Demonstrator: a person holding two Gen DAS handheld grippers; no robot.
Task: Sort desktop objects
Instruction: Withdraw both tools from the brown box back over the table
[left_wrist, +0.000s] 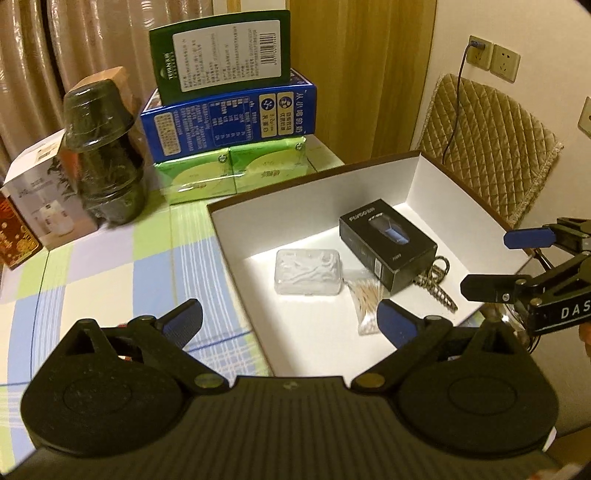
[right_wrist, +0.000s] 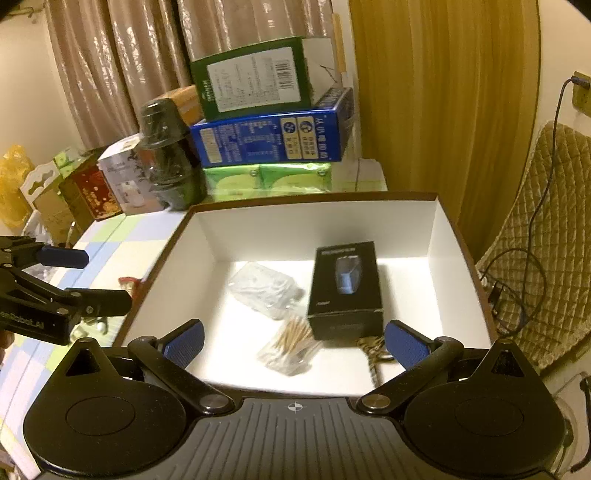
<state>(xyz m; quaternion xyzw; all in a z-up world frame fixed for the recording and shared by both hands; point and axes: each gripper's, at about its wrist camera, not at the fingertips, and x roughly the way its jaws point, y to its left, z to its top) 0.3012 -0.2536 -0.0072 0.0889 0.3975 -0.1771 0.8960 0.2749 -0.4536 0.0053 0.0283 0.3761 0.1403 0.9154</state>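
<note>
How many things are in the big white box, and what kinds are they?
Black product box: 1
Clear plastic case of floss picks: 1
Clear bag of cotton swabs: 1
Braided keychain with metal rings: 1
Total: 4 things in the white box

I am seeing the razor box (right_wrist: 345, 286), floss case (right_wrist: 264, 290), swabs (right_wrist: 293, 345) and, perhaps, a keychain (left_wrist: 437, 284) lying in the tray (right_wrist: 458, 251) on the surface (left_wrist: 110, 273).
</note>
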